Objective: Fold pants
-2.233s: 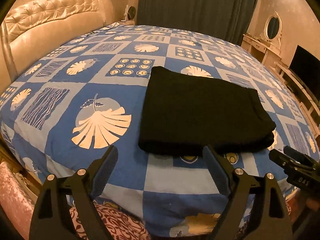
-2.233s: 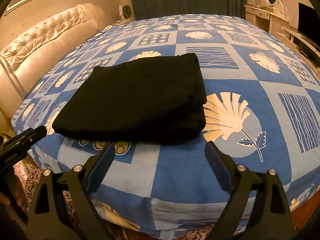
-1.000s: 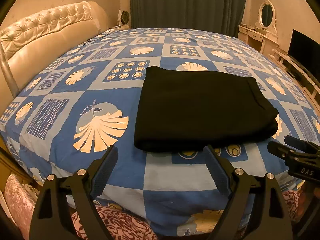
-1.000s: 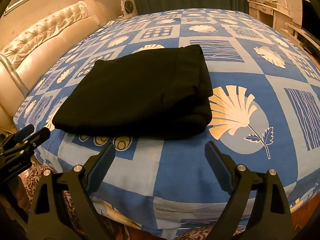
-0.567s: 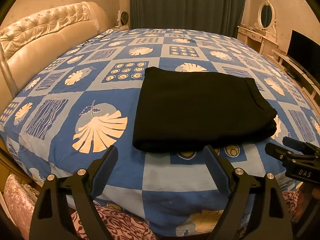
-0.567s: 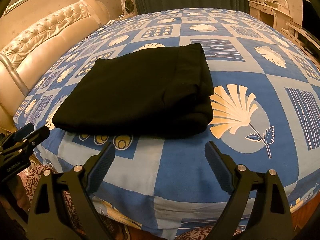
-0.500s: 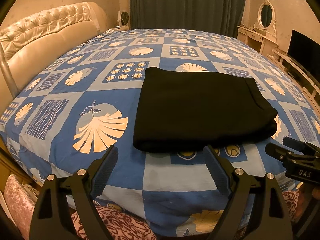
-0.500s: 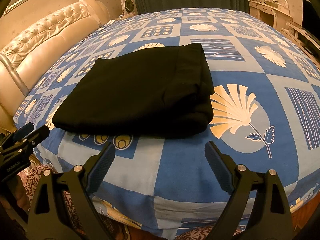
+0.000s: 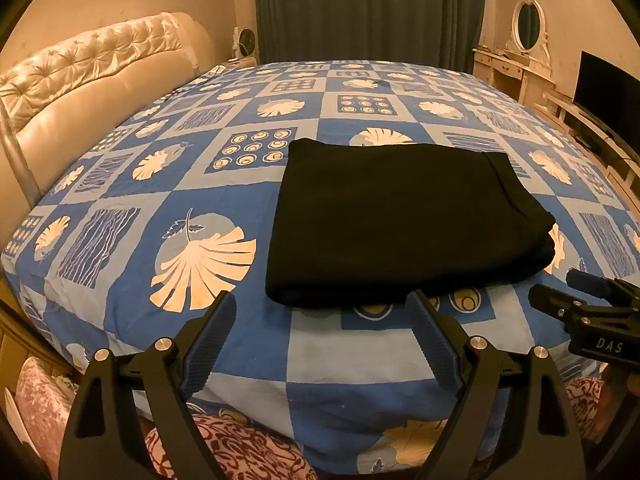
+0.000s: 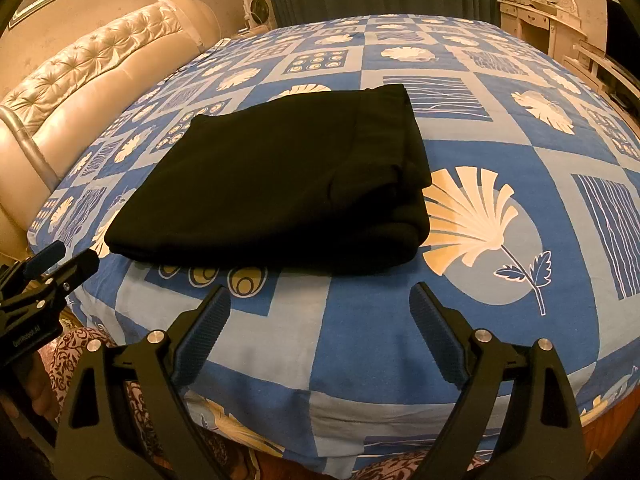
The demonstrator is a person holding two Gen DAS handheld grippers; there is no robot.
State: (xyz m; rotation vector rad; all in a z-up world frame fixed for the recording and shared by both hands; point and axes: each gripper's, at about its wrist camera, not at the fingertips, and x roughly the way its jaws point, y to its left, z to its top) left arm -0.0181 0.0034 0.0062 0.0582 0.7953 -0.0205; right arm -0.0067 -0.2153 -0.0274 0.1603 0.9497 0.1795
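The black pants [image 9: 404,220] lie on the bed [image 9: 160,208] as a compact, layered rectangle, near the edge closest to both claws. From how neat and thick the stack looks, I judge the folding largely done; what remains may be one more fold or only a tidy-up.

In the left wrist view, the left claw [image 9: 318,338] hangs off the bed's near edge with its pads spread wide apart and nothing between them. The pants sit at about 12 to 1 o'clock from it, the near folded edge just beyond the fingertips. The long axis of the bundle runs roughly 9 to 3 o'clock across this view.

In the right wrist view, the right claw [image 10: 320,332] is likewise spread wide and empty. The pants [image 10: 280,184] lie at about 11 o'clock from it, with the thick rounded corner closest and the rest stretching away toward 10 o'clock.

Each claw appears in the other's view at the frame edge: the right claw [image 9: 588,312] at 3 o'clock, the left claw [image 10: 36,292] at 9 o'clock. Both stand about equally near the front edge, the left facing the bundle's left half, the right its right corner, so a further fold would probably take both corners together.
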